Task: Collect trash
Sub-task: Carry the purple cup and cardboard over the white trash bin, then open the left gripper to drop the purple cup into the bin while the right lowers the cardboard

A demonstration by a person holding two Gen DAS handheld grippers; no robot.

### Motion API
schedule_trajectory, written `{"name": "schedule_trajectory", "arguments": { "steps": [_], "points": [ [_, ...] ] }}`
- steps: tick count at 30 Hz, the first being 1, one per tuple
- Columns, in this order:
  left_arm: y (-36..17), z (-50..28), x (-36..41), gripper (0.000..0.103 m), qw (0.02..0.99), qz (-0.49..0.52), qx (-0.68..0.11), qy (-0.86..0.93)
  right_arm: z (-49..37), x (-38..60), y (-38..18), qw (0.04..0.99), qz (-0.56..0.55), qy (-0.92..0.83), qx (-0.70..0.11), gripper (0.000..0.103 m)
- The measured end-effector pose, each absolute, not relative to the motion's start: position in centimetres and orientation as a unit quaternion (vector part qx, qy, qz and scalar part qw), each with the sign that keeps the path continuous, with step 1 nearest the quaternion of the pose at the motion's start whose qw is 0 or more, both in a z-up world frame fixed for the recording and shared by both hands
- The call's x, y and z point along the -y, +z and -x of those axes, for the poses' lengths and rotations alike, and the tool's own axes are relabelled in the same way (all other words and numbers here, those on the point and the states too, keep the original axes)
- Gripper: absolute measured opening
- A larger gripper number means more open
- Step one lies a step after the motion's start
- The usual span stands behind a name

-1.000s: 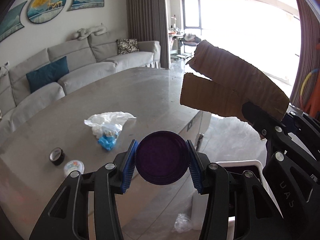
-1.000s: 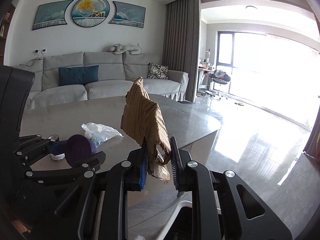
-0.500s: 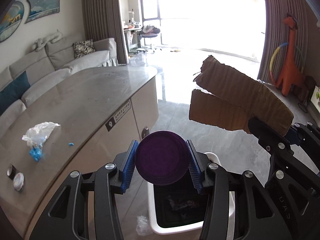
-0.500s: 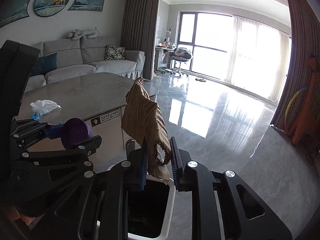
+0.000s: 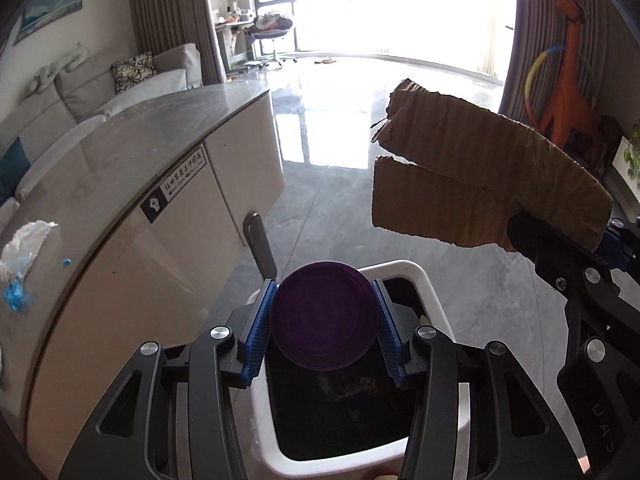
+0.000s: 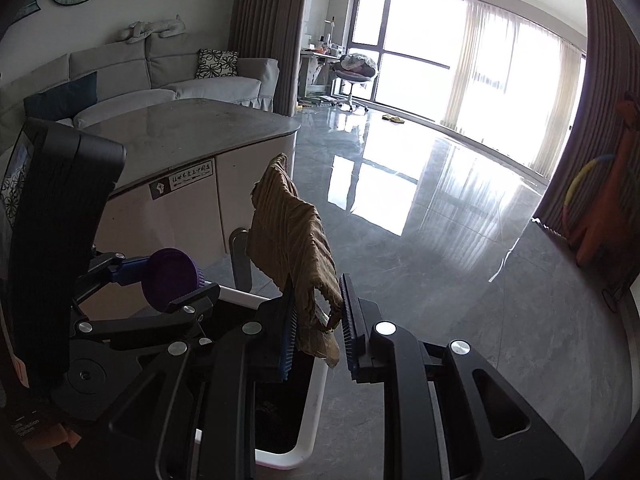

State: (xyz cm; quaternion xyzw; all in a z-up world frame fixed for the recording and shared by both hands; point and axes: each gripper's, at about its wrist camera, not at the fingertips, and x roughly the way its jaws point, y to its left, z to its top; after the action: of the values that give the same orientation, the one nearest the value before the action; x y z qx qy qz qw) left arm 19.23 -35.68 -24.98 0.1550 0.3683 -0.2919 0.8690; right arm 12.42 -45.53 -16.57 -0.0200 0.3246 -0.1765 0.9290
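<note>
My left gripper (image 5: pixel 324 324) is shut on a round purple lid (image 5: pixel 324 316) and holds it over the open white trash bin (image 5: pixel 424 280) on the floor. The lid (image 6: pixel 170 280) and the bin (image 6: pixel 308 412) also show in the right wrist view. My right gripper (image 6: pixel 318 320) is shut on a torn piece of brown cardboard (image 6: pixel 290 232), held above the bin's right rim. The cardboard (image 5: pixel 476 184) sticks up at the right in the left wrist view. The bin's inside is dark, with some trash at the bottom.
A curved grey-topped counter (image 5: pixel 152 140) with white cabinet fronts stands left of the bin, with a plastic bag (image 5: pixel 24 240) and blue scraps on it. Glossy grey floor (image 6: pixel 460 220) stretches ahead. An orange giraffe toy (image 5: pixel 568 76) stands far right.
Both grippers have swung away from the counter and tilted down, so the bin now sits right under the lid and cardboard. Both grips are unchanged.
</note>
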Motion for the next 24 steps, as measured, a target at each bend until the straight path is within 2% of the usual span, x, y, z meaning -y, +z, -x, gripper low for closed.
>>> {"name": "schedule_trajectory", "arguments": {
  "steps": [21, 23, 24],
  "points": [
    [-29.1, -20.2, 37.1, 0.05, 0.835, -0.183, -0.413, -0.314, -13.9, 45.6, -17.5, 0.913, 0.034, -0.184, -0.363, 0.022],
    [-29.2, -20.2, 37.2, 0.062, 0.832, -0.186, -0.416, -0.316, -14.0, 45.4, -17.6, 0.911, 0.038, -0.183, -0.367, 0.022],
    [-29.3, -20.2, 37.3, 0.081, 0.832, -0.186, -0.416, -0.316, -14.0, 45.4, -17.7, 0.911, 0.041, -0.183, -0.368, 0.022]
  ]
}}
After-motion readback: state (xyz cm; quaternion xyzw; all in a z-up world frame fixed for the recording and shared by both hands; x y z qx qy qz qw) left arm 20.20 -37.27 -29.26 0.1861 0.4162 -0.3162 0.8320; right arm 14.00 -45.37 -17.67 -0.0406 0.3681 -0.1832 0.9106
